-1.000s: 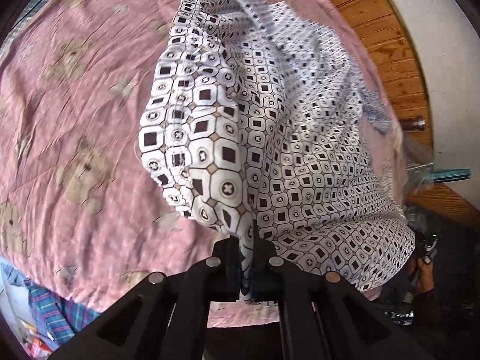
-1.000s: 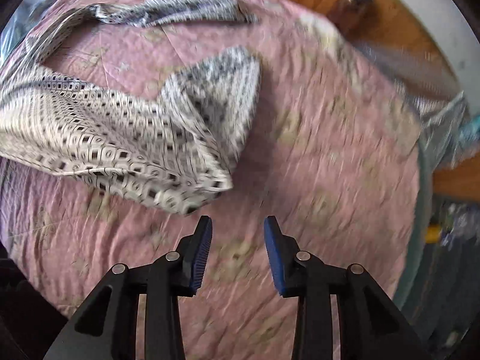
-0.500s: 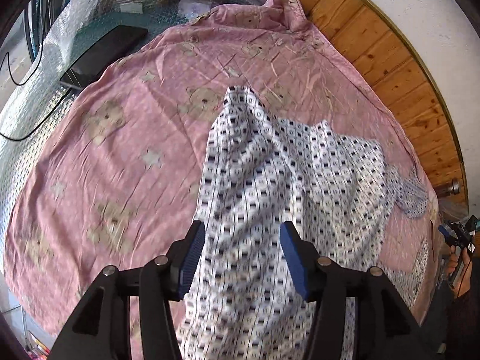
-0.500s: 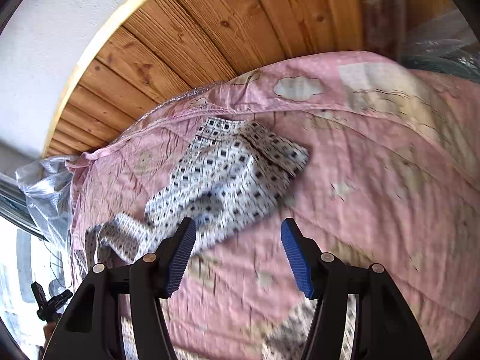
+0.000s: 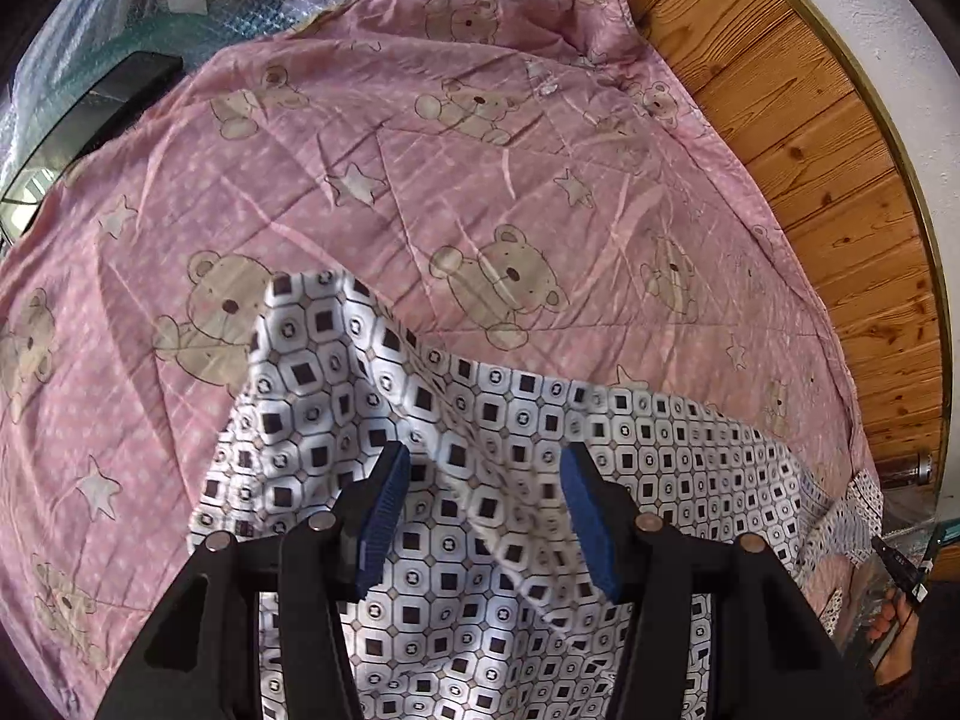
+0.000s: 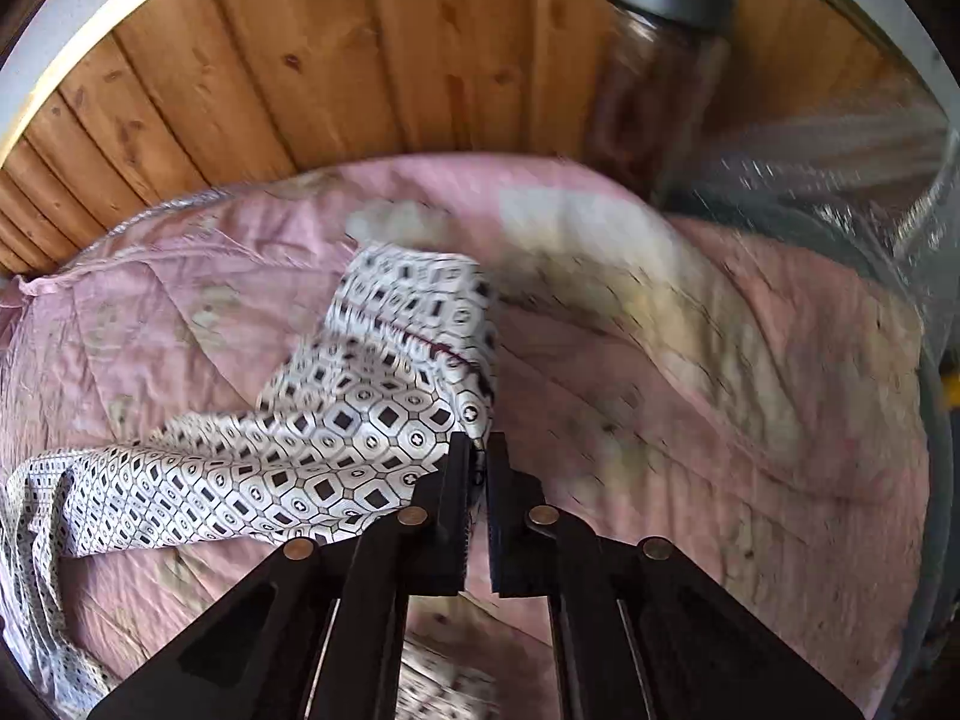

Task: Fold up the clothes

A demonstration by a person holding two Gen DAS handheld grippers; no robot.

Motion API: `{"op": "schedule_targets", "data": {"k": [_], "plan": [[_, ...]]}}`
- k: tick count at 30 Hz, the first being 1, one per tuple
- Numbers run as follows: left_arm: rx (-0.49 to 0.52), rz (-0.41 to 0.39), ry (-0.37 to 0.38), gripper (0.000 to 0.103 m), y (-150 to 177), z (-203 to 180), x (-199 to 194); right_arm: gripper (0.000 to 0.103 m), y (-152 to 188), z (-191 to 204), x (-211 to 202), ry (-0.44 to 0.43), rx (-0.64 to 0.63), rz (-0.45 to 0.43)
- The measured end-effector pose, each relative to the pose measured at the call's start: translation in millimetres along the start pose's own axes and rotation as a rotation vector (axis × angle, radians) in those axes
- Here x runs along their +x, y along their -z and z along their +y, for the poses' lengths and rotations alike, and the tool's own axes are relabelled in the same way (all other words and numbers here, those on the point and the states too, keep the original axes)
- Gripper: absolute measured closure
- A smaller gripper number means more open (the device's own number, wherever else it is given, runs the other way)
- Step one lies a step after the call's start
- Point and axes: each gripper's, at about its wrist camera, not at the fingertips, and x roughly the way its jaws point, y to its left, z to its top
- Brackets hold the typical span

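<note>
The left gripper point(image 5: 483, 507) has its blue-padded fingers point(image 5: 384, 504) wide apart and they hold nothing. It hangs over the white garment with a black and brown geometric print point(image 5: 456, 420), which lies spread on the pink quilt with teddy bears and stars point(image 5: 420, 192) and runs from the near middle to the right edge. At the far left, a dark flat device point(image 5: 114, 96) lies on bubble wrap. Brown wooden panelling point(image 5: 828, 180) stands on the right.

The right gripper point(image 6: 478, 468) has its fingers point(image 6: 456, 480) nearly closed, and they pinch a corner of the same garment point(image 6: 360, 420). The cloth goes left from the fingers over the quilt point(image 6: 690, 420). At the far right, a glass jar with a grey lid point(image 6: 660, 60) stands by the wood wall. I can read no writing.
</note>
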Motion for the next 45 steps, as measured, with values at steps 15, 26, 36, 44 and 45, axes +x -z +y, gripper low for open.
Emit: {"op": "schedule_targets", "data": {"k": [15, 26, 36, 44, 45], "plan": [[0.202, 0.002, -0.194, 0.032, -19.3, -9.2, 33.9, 0.063, -66.7, 22.6, 41.0, -0.079, -0.019, 0.021], [0.251, -0.201, -0.06, 0.102, -44.0, -42.8, -42.1, 0.101, -75.2, -0.8, -137.3, -0.233, 0.02, -0.471], [0.175, -0.03, -0.14, 0.101, -101.2, -31.6, 0.2, 0.08, 18.7, -69.3, -27.7, -0.129, 0.191, -0.178], [0.034, -0.047, -0.078, 0.098, -76.6, 2.9, 0.1, 0.04, -56.2, -8.1, -5.6, -0.17, 0.078, -0.178], [0.042, -0.043, -0.088, 0.098, -73.9, 0.1, -0.5, 0.04, -63.0, -5.2, 7.1, -0.146, 0.064, -0.148]]}}
